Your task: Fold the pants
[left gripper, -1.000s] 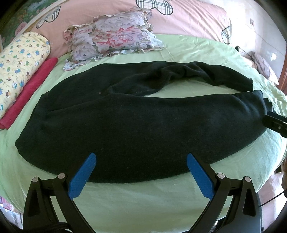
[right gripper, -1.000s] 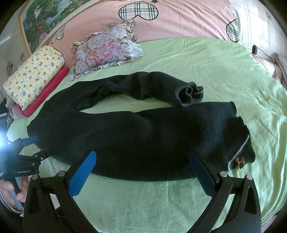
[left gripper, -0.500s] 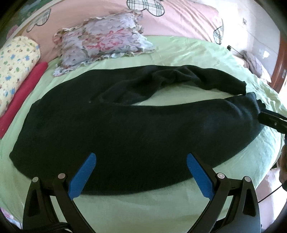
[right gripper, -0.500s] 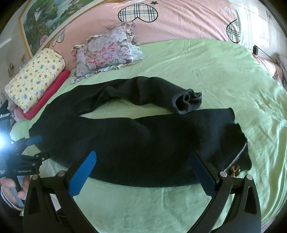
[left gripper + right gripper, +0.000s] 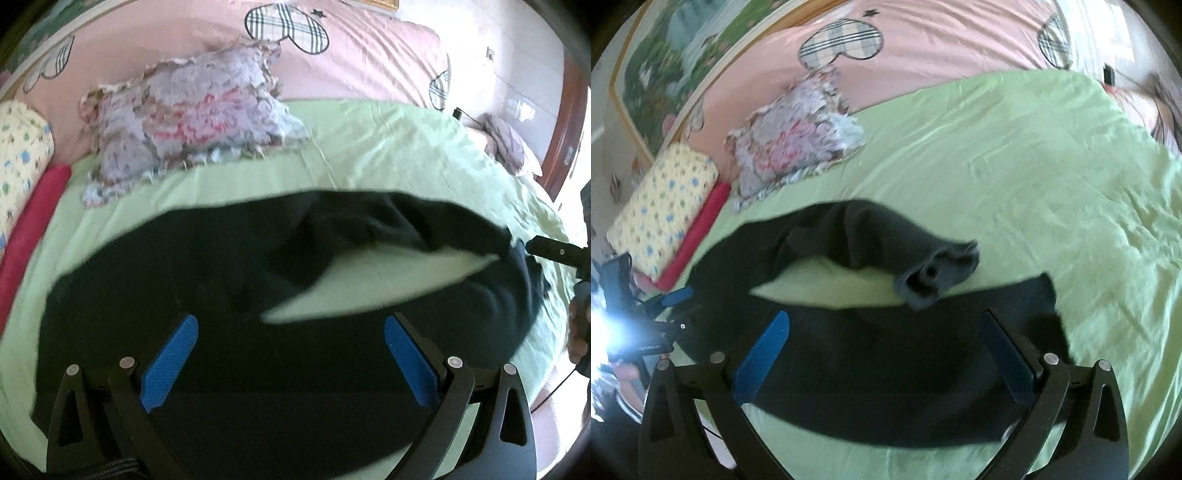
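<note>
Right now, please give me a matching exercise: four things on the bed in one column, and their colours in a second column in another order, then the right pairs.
Things:
1. pants
2. sheet
3. frilled pillow
4. rolled cloth beside the dotted yellow pillow

Colours:
A. light green
B. red
C. black
D. lilac with a pink flower print

Pairs: 1-C, 2-A, 3-D, 4-B

Both grippers, left gripper (image 5: 290,354) and right gripper (image 5: 884,354), have black frames, silver screws and ribbed blue finger pads (image 5: 168,363).
</note>
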Tool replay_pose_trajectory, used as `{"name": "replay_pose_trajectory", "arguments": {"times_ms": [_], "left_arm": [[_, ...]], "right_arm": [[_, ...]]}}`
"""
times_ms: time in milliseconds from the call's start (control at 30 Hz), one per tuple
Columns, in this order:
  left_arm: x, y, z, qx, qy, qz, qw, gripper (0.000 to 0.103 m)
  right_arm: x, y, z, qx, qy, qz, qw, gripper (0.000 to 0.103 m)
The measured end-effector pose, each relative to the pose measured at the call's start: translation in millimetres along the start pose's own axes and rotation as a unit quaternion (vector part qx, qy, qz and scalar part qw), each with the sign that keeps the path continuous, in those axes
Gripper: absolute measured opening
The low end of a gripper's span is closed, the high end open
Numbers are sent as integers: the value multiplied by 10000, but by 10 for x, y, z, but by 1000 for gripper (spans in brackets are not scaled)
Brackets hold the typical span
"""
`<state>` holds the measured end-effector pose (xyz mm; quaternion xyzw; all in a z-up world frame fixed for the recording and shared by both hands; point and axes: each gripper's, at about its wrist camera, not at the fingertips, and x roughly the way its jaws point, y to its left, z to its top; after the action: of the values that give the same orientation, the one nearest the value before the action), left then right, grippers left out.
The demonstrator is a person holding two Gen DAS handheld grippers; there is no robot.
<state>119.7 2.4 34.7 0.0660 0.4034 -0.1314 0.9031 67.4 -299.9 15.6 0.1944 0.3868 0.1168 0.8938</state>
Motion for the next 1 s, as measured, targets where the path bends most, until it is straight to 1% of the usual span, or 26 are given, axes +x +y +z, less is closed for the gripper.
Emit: {"name": "replay_pose_trajectory", "arguments": {"times_ms": [33,67,100,133,167,200,300,367,467,533,633,667,700,767,833,900,933,1000], "left_arm": [[22,18,79,38,-14,5,10000,101],[41,26,133,67,-15,7,10000,101],[66,32,194,97,-11,16,10000,101],[105,38,274,148,-6,8,9999,101],[136,48,316,190,-1,-8,9998,101],[169,45,366,238,4,-7,9997,101],[314,39,539,395,-12,-53,9992,101],[452,24,655,507,89,-135,9986,101],[688,-13,844,723,216,-234,9969,101],[872,-40,980,901,306,-350,9948,101],[1178,-51,1138,1092,482,-398,9921,101],[1259,-43,1169,1114,530,-406,9915,98],[1368,-32,1216,1156,595,-443,9905,96],[1565,-16,1287,1229,742,-534,9882,95],[1766,-3,1355,1312,910,-652,9850,95],[1915,-14,1392,1378,1067,-781,9816,95],[2020,-21,1412,1419,1207,-862,9787,95],[2154,-44,1431,1496,1426,-1042,9729,95]], "right_arm": [[15,-62,68,109,5,49,9999,101],[30,-111,126,187,17,84,9998,97],[50,-162,175,255,46,74,9996,91],[75,-211,226,313,79,17,9995,87],[98,-242,271,330,102,-22,9994,79],[119,-268,306,337,125,-36,9993,75],[193,-330,386,422,221,67,9988,70],[258,-349,420,488,314,175,9982,69],[364,-400,443,581,447,27,9973,69],[429,-498,464,849,539,25,9949,69],[491,-648,510,1217,616,218,9904,69],[509,-684,527,1263,642,226,9897,66],[537,-706,551,1273,683,216,9893,60],[613,-730,595,1276,838,235,9880,57],[699,-740,623,1296,1024,376,9855,56],[767,-713,645,1183,1171,442,9851,53],[798,-687,656,1095,1239,481,9851,52],[840,-646,668,955,1360,533,9846,45]]}}
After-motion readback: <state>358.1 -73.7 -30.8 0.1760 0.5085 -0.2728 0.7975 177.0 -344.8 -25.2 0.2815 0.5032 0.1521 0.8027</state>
